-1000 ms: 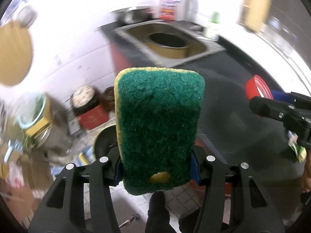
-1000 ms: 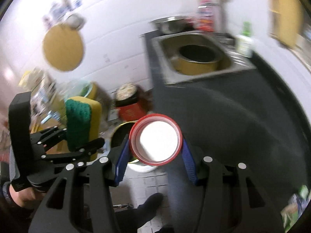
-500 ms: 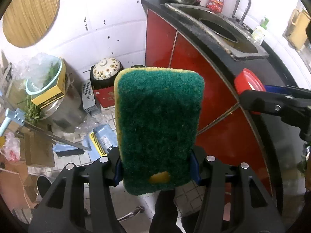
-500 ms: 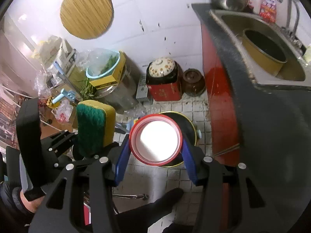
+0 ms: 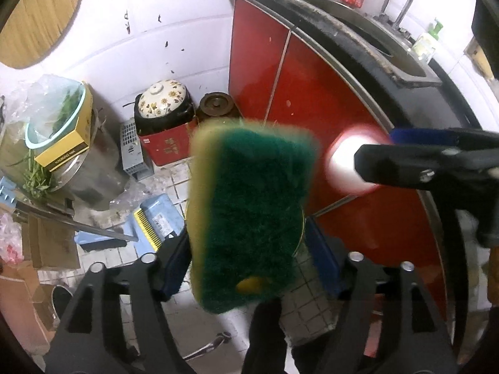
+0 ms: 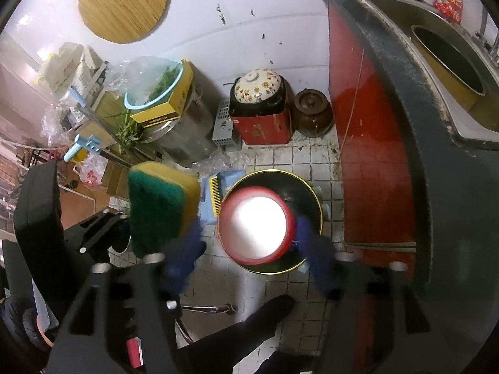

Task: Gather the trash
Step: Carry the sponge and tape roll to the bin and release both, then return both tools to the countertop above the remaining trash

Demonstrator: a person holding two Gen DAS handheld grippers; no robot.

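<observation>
Black bin (image 6: pixel 307 201) below red cup (image 6: pixel 259 229); sponge (image 5: pixel 249 215) alongside; cabinet (image 5: pixel 312 93) right.

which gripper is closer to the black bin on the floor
Right. The right gripper is directly over the black bin, jaws opening around the red cup. The left gripper with the sponge is off beside it.

Bright, even indoor light; fisheye edges bend, and the sponge (image 5: pixel 249 215) shows motion blur.
</observation>
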